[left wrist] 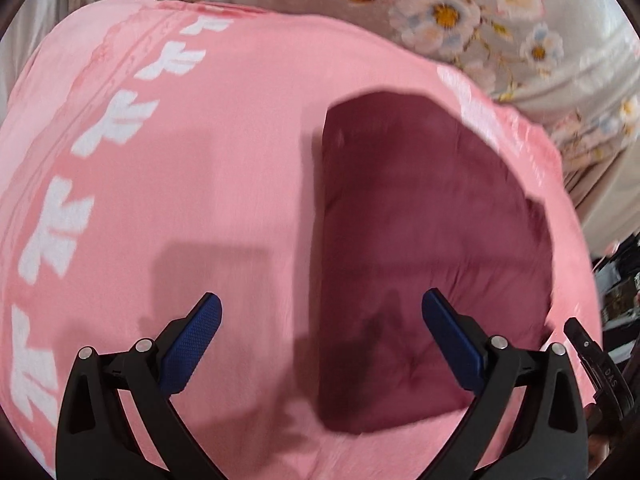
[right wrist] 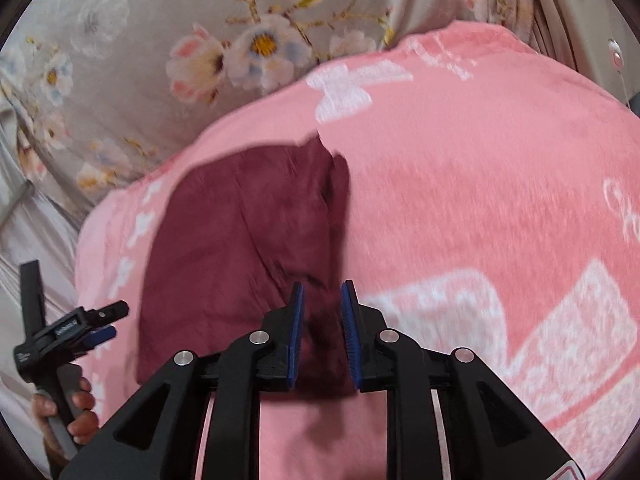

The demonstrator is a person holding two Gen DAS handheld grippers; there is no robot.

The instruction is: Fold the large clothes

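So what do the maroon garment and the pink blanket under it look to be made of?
Maroon garment: soft matte fabric, probably velvety or brushed knit; shading is mottled, creases soft. Pink blanket: likely fleece or plush, with a fuzzy nap and white woven-looking motifs. Blur leaves both uncertain.

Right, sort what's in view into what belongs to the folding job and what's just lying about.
Part of the job:
- maroon garment, folded, lying on the blanket
- left gripper, wide open above it
- right gripper, narrowly open over its edge, holding nothing

Just lying about:
- pink blanket with white pattern, under the garment
- floral bedsheet beneath that
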